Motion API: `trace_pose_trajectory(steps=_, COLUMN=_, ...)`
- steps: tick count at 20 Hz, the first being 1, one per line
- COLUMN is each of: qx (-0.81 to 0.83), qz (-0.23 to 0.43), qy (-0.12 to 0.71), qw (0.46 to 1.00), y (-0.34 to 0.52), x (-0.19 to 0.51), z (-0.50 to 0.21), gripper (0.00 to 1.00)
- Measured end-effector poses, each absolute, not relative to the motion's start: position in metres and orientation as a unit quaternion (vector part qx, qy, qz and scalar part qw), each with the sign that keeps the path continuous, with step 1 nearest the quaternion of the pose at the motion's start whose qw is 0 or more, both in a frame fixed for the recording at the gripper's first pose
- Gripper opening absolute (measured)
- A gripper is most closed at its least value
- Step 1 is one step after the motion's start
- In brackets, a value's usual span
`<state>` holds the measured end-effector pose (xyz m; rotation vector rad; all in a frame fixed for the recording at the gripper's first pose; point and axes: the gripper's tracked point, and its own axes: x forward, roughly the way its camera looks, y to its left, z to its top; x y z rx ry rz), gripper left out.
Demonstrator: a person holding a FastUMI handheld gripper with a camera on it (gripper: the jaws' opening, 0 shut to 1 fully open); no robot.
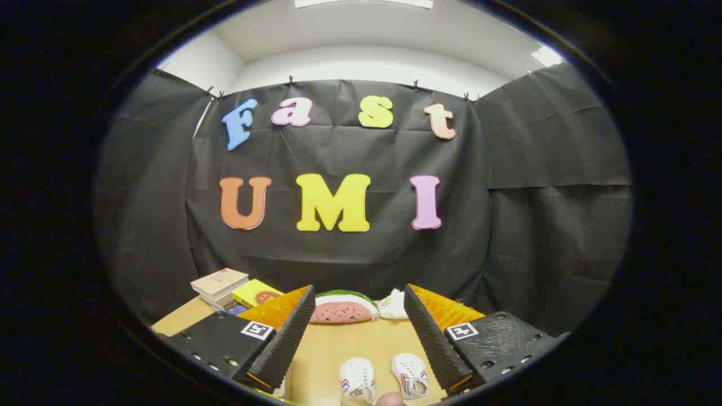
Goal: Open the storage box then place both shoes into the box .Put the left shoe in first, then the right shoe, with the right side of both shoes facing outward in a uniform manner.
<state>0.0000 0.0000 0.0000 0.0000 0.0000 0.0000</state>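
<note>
Nearest of all, a small rounded bit of what looks like a fingertip (389, 400) shows just below the shoes, too cut off to say more. Just beyond it, two small white shoes sit side by side on the tan desk (338, 344), both seen from above with their toes pointing away: the left shoe (357, 379) and the right shoe (410, 374), near each other but not touching. Each has red and blue stripes along its side.

The gripper (359, 316) hangs above the desk with its fingers (285, 338) spread wide, gripping nothing; the shoes lie low in the open gap between them, closer than the tips.

Beyond the fingertips, toward the back of the desk, lies a watermelon-slice plush (342, 308), pink face with a green rind. Just beside it is a small white plush toy (392, 305), partly hidden by one finger, so whether the two touch cannot be told.

Off to the side at the back corner of the desk is a stack of books (221, 285), with a yellow book (256, 292) lying next to it.

Behind everything hangs the black cloth wall (536, 214), and above it a white ceiling (366, 34) with light panels
</note>
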Motion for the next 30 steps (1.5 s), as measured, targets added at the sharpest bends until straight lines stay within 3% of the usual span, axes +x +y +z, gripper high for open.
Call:
trace_pose_trajectory(steps=16, qx=0.005, qz=0.021, qy=0.001, qw=1.000, y=0.004, x=-0.001, z=0.008, gripper=0.95)
trace_pose_trajectory(steps=30, qx=0.023, qz=0.098, qy=0.087, qw=0.991, y=0.013, x=-0.016, z=-0.067, gripper=0.94)
